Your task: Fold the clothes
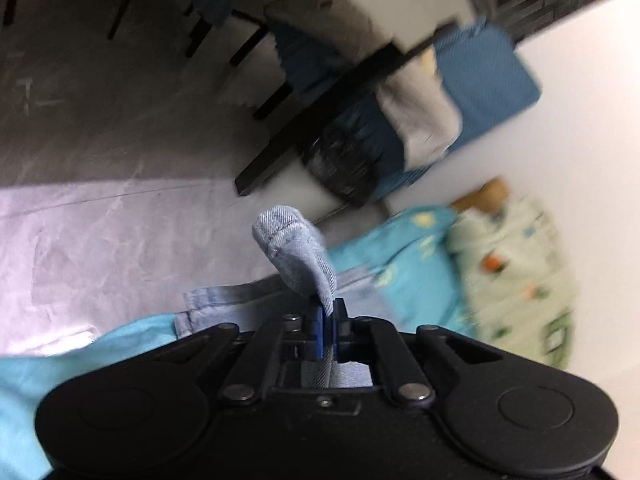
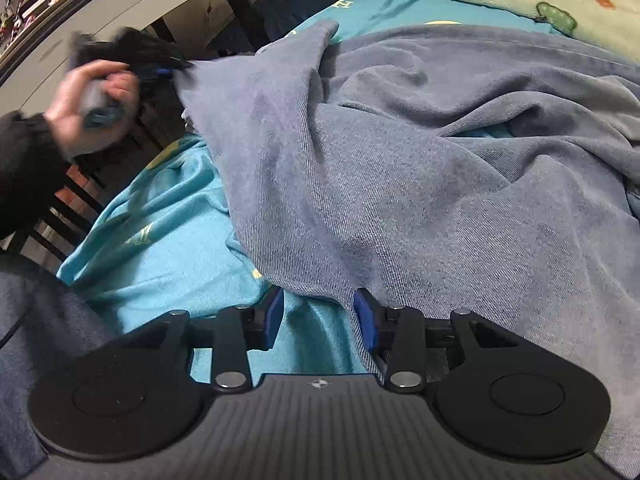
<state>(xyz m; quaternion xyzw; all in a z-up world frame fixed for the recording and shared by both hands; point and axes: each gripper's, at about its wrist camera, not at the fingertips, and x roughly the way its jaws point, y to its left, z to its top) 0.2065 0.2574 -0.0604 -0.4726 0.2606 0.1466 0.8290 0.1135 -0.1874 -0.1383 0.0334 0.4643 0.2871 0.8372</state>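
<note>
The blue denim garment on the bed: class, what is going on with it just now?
A person is folding clothes with a gripper in each hand. The left gripper is shut on a corner of the blue denim garment and holds it up off the turquoise bedsheet. The right gripper sits open at the garment's near edge, gripping nothing. The garment lies rumpled, not yet folded.

Chair [image 1: 360, 92], seemingly beside bed edge.

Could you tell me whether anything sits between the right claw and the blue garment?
Nothing visible does: the right claw stands open at the blue garment's near edge, over the turquoise sheet.
</note>
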